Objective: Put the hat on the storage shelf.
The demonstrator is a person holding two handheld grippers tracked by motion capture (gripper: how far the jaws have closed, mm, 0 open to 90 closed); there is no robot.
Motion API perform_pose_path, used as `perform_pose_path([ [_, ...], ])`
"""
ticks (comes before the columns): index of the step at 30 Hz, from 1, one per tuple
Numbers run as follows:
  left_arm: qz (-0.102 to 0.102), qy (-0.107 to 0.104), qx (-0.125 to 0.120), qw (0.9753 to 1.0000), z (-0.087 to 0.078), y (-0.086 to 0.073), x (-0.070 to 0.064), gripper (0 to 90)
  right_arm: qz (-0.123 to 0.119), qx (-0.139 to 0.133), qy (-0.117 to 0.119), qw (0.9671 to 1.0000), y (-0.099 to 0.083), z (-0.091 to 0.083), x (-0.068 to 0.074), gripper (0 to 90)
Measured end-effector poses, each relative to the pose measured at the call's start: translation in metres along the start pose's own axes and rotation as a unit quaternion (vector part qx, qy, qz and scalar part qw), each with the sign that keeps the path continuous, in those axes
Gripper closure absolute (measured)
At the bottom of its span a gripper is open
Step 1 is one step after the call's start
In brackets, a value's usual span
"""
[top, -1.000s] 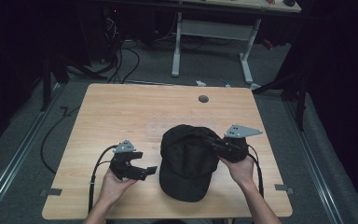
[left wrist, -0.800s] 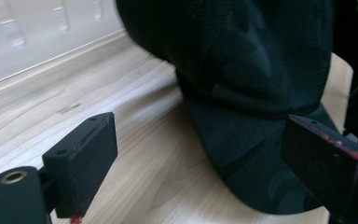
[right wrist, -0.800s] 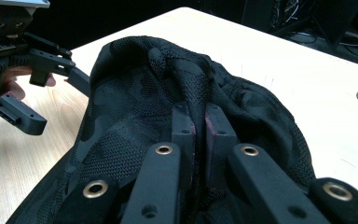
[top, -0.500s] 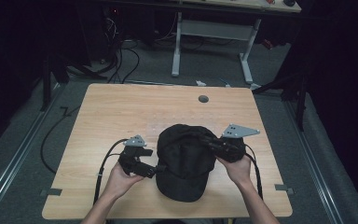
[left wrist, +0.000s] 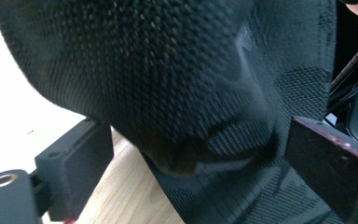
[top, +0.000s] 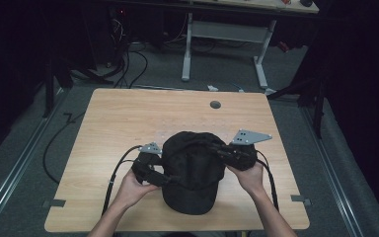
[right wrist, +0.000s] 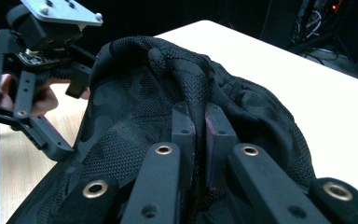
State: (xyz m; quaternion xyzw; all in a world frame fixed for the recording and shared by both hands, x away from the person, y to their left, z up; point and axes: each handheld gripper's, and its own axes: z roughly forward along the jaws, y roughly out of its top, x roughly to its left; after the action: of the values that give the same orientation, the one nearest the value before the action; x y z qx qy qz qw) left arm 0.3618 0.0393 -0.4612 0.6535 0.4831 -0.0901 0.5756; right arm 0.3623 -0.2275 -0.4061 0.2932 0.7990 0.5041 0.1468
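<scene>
Black cap (top: 193, 170) lower centre of counter (top: 128, 118). Right claw (right wrist: 198, 126) pinches a crown fold; left claw (left wrist: 191, 158) gapes wide around cap's left edge.

Room dim, table (top: 128, 123) lit from above; left gripper view blurry, glare at left.

Table (top: 128, 118): light wood-grain top with rounded corners, filling the centre of the high view; a small dark round hole (top: 215, 104) sits near its far edge, upper centre of the frame
On it: a black cap (top: 193, 170) lies in the lower centre, brim toward the near edge; its mesh crown bunched upward
Floor (top: 24, 163): grey, around the table on all sides
</scene>
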Motion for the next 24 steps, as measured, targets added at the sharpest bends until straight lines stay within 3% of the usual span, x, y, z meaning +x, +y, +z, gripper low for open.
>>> perform_pose_path([
  [7,-0.004,-0.020,0.010,0.9998,-0.003,-0.001,-0.003,18.3,0.009,-0.007,0.017,0.9998,0.002,0.003,-0.003,84.7],
  [19,-0.015,-0.033,0.016,0.9992,-0.006,0.003,0.000,28.5,-0.012,-0.009,0.005,0.9999,0.016,0.008,-0.005,84.6],
  [24,-0.020,-0.048,0.021,0.9984,-0.010,0.004,0.000,31.8,-0.015,-0.025,0.007,0.9996,0.022,0.011,-0.006,84.7],
])
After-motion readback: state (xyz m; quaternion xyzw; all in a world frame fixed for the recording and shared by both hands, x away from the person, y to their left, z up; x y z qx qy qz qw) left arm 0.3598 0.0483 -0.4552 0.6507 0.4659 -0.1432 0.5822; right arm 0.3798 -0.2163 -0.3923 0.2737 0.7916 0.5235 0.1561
